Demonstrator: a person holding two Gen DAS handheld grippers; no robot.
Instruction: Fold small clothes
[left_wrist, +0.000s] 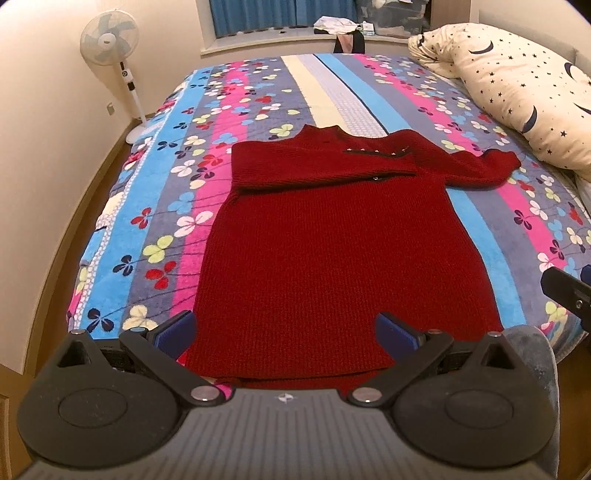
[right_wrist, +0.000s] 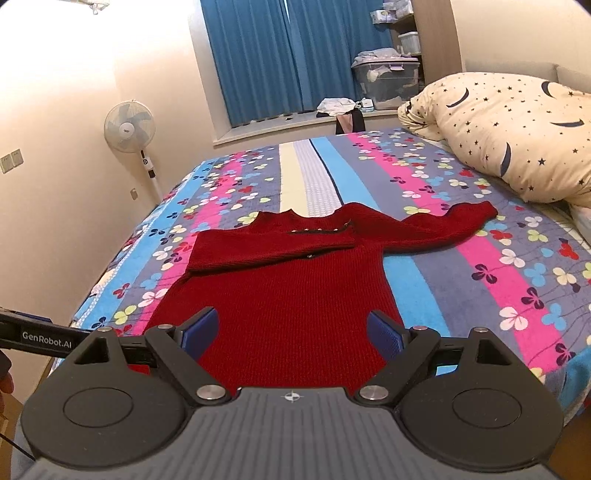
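On the bed (left_wrist: 236, 110), a fleecy striped clover-print cover carries the red knit sweater (left_wrist: 325, 236), flat, one sleeve folded across the chest, the other outstretched toward the star-print pillow (left_wrist: 517, 88). Pedestal fan (left_wrist: 110, 40) and blue curtains (right_wrist: 273, 55) behind. Left gripper (left_wrist: 286, 330) and right gripper (right_wrist: 293, 332) stand wide, empty.

We see a red sweater (left_wrist: 325, 236) lying flat on the bed (left_wrist: 155, 206), hem at the near edge, one sleeve folded across the chest and the other stretched toward the pillow (left_wrist: 517, 88). Our left gripper (left_wrist: 286, 328) hangs above the hem, jaws wide apart and empty.
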